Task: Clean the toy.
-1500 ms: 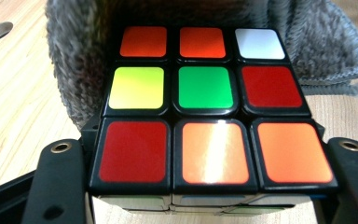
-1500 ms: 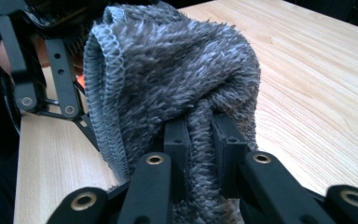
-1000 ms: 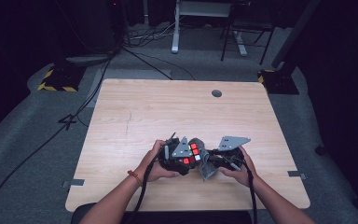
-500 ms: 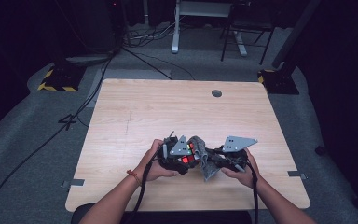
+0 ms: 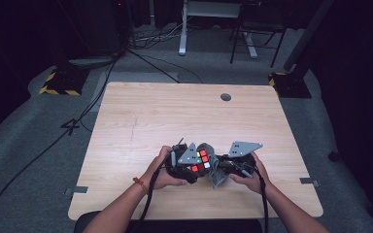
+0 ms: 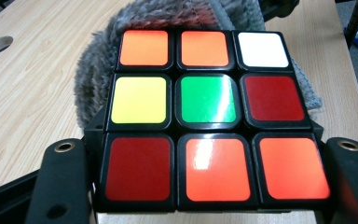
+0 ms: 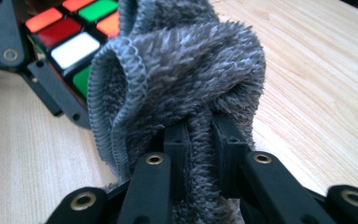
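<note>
A scrambled puzzle cube (image 6: 207,116) with orange, red, green, yellow and white stickers is clamped between the black jaws of my left gripper (image 6: 207,186). In the high view the cube (image 5: 200,161) sits near the table's front middle, held by my left gripper (image 5: 194,167). My right gripper (image 7: 199,140) is shut on a bunched grey fluffy cloth (image 7: 186,70), which presses against the cube's side (image 7: 72,49). From above, the cloth (image 5: 213,162) lies between the cube and my right gripper (image 5: 223,170).
The light wooden table (image 5: 141,121) has a round cable hole (image 5: 226,97) at the back right. Beyond it are dark floor, cables and a desk frame (image 5: 209,24). Yellow-black striped blocks (image 5: 58,87) stand off the back left corner.
The right hand and its gripper have shifted slightly with the cloth against the cube. The left hand has kept still.
</note>
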Tool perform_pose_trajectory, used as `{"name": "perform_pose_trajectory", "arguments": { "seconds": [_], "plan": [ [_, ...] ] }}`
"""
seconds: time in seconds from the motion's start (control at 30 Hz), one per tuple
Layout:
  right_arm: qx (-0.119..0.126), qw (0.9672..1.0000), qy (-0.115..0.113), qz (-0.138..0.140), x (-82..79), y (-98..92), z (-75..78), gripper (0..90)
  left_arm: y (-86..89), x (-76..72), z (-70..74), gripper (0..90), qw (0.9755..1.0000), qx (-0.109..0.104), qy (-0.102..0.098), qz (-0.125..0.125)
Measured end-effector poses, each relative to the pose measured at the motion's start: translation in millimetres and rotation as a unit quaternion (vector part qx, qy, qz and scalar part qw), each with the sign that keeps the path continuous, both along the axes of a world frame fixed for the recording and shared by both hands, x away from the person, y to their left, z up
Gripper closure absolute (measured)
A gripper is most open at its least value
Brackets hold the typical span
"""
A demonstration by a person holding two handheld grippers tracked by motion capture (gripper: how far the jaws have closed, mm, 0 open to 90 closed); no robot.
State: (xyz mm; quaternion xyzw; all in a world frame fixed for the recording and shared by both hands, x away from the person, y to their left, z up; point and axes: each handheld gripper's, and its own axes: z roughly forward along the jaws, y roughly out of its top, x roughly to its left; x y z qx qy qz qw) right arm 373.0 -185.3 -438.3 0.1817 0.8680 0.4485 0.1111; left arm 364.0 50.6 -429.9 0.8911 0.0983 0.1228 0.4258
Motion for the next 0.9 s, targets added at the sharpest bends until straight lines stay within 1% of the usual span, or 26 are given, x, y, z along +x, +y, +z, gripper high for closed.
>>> {"name": "perform_pose_trajectory", "arguments": {
  "seconds": [0.07,0.1,0.17,0.23,0.33,0.37,0.4,0.47,0.5,0.57,0.63,0.7,0.77,0.8,0.83,0.9],
  "plan": [
    [-0.007,0.9999,0.007,0.004,-0.1,1.1,-1.7,78.2,3.4,2.0,2.4,33.2,1.0,-0.006,0.002,0.002],
    [-0.006,0.9999,0.009,0.006,-0.4,1.5,-2.8,78.2,4.9,2.4,3.1,33.2,0.9999,-0.009,-0.002,0.006],
    [-0.008,0.9998,0.013,0.01,-0.8,2.4,-3.7,78.2,7.8,3.8,4.3,33.2,0.9999,-0.013,0.0,0.011],
    [-0.004,0.9998,0.012,0.013,-2.1,3.5,-2.6,78.2,9.9,4.9,4.7,33.2,0.9998,-0.011,-0.002,0.013],
    [0.003,0.9999,0.005,0.016,-5.4,2.7,2.3,78.2,12.2,6.7,4.2,33.2,0.9998,-0.01,-0.003,0.02],
    [0.005,0.9999,0.001,0.016,-6.4,2.3,3.9,78.2,12.6,7.4,3.5,33.2,0.9997,-0.012,0.001,0.021],
    [0.01,0.9998,-0.005,0.017,-7.9,1.6,6.6,78.2,12.5,7.8,2.6,33.2,0.9997,-0.009,0.004,0.022],
    [0.025,0.9994,-0.013,0.02,-11.0,0.4,12.8,78.2,9.0,7.0,-0.2,33.2,0.9999,0.003,0.001,0.016],
    [0.03,0.9991,-0.021,0.019,-13.1,0.4,16.3,78.2,7.2,6.0,-1.3,33.2,0.9999,0.006,0.005,0.013],
    [0.031,0.9989,-0.031,0.018,-15.4,0.3,19.2,78.3,4.0,4.5,-2.7,33.2,0.9999,0.01,0.005,0.007],
    [0.035,0.9986,-0.037,0.015,-15.9,-1.3,20.0,78.2,1.6,3.7,-4.2,33.2,0.9999,0.01,0.013,0.001],
    [0.041,0.9984,-0.038,0.013,-15.0,-2.6,21.0,78.2,-2.7,1.6,-7.0,33.2,0.9997,0.018,0.015,-0.006],
    [0.039,0.9985,-0.037,0.01,-13.8,-2.7,21.2,78.2,-5.1,-0.5,-7.9,33.2,0.9997,0.02,0.014,-0.007],
    [0.039,0.9986,-0.036,0.009,-13.2,-2.7,20.3,78.2,-5.5,-1.2,-7.1,33.2,0.9997,0.022,0.009,-0.004],
    [0.037,0.9988,-0.032,0.005,-11.5,-3.0,17.6,78.3,-5.1,-1.3,-6.0,33.2,0.9998,0.019,0.005,-0.005],
    [0.025,0.9995,-0.021,0.001,-7.8,-2.1,11.0,78.2,-2.7,-1.3,-2.4,33.2,0.9999,0.011,0.002,-0.005]
  ]
}}
